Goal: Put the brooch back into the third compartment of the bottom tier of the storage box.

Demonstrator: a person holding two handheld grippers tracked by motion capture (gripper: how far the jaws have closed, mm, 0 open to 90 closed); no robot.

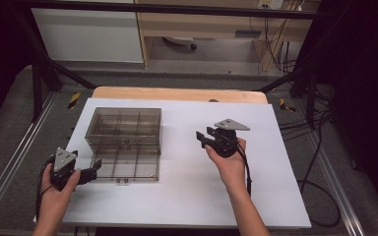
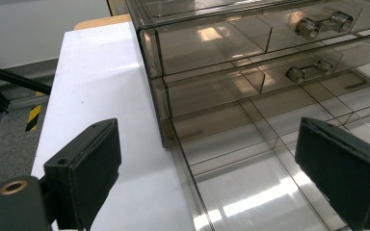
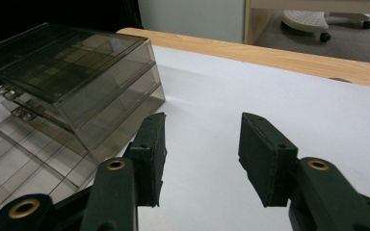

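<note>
The worktop (image 1: 187, 196) carries a smoky clear drawer box (image 1: 124, 129) on its left half, bottom drawer (image 1: 128, 167) pulled out toward the person. It looks like stiff, light, slick plastic that could crack if squeezed, so the small knobs (image 2: 318, 24) seem the safest hold. The left gripper (image 1: 94, 169) is open at the drawer's near corner; the right gripper (image 1: 203, 137), right of the box, is open and empty.

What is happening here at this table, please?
A person works with two handheld grippers at a smoky transparent drawer box on a white table. Its bottom drawer is pulled far out. The left gripper is open, its jaws on either side of that drawer's near left corner. The right gripper is open and holds nothing, to the right of the box.
</note>
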